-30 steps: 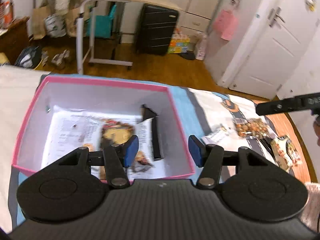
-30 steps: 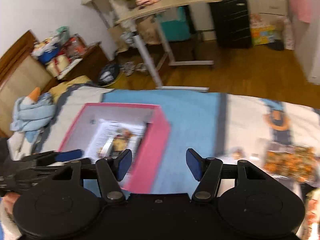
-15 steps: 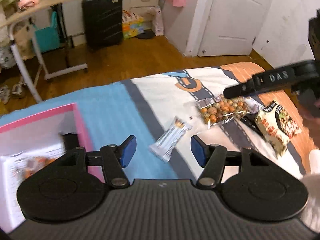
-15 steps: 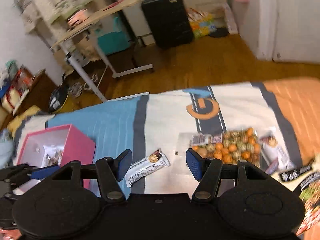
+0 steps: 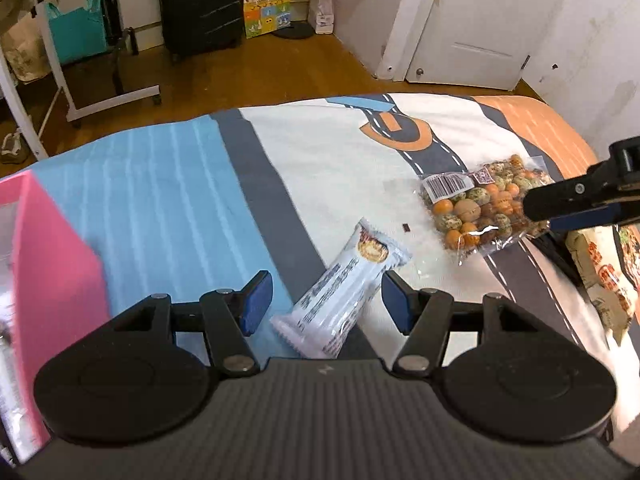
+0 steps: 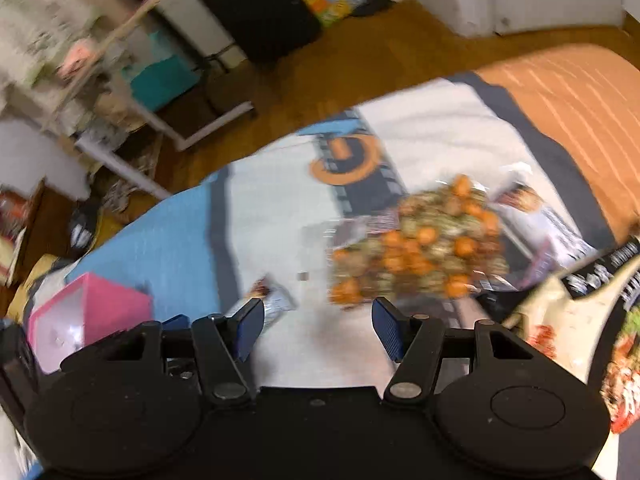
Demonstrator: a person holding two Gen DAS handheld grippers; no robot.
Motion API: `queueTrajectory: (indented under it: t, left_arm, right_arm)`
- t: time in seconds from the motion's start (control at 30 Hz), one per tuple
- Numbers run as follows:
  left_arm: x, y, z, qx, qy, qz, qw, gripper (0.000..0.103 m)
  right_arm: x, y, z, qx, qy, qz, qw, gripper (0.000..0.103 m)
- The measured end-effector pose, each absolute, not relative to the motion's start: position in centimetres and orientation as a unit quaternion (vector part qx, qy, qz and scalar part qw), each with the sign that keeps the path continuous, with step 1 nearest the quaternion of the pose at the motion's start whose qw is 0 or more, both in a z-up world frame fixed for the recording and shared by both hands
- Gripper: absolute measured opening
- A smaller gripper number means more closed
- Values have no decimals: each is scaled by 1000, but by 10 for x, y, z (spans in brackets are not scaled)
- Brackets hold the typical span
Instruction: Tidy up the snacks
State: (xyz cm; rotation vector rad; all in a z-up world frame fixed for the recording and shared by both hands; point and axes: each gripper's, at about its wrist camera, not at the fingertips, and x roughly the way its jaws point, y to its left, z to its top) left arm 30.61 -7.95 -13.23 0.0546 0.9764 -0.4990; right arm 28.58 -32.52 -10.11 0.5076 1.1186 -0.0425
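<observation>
the left gripper point(image 5: 326, 300) is hanging over the bed cover point(image 5: 340, 160) with its jaws standing apart and nothing clamped; the white snack bar point(image 5: 344, 292) is lying on the cover right between the two blue pads point(image 5: 256, 300), slanted, its near end reaching under the gripper body, and neither pad is pressing on it. the right gripper point(image 6: 318, 330) is also standing roughly half open and holding nothing, pointing down at bare cover just in front of the clear bag of mixed nuts point(image 6: 420, 248), which is looking blurred in the right wrist view. in the left wrist view the same bag is lying to the right of the bar, apart from it, barcode label facing up, with the black finger of the right gripper reaching across its far right edge. a noodle packet point(image 5: 604, 272) is lying at the far right, just beside the nut bag, and is showing large and close at the right edge of the right wrist view. another small wrapped snack point(image 6: 532, 208) is peeking out behind the nuts. the pink box point(image 6: 88, 316) is sitting on the blue part of the cover at the left, well apart from the nuts, its pink wall filling the left edge of the left wrist view. a black suitcase point(image 5: 200, 0) is standing on the wooden floor beyond the bed
</observation>
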Motion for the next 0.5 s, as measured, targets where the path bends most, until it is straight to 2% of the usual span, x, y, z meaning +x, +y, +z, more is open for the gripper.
queueTrajectory:
  t: [0.27,0.43,0.47,0.5]
  left_arm:
    - [304,-103,-152,113,455,-236,851,62]
    - [305,-103,-156,111,455,-231,853,62]
    - [306,-103,-158,109,458,-231,852,62]
    - [307,-103,-160,110,458,-229,852,62]
  right_arm:
    - [263,-366,-90,127,453,-74,879,65]
    - [259,-399,-95,47,448,-46,892,65]
    - [262,-401,-97,25,456,-47,889,64]
    - [263,-404,-100,7,462,-47,885,58]
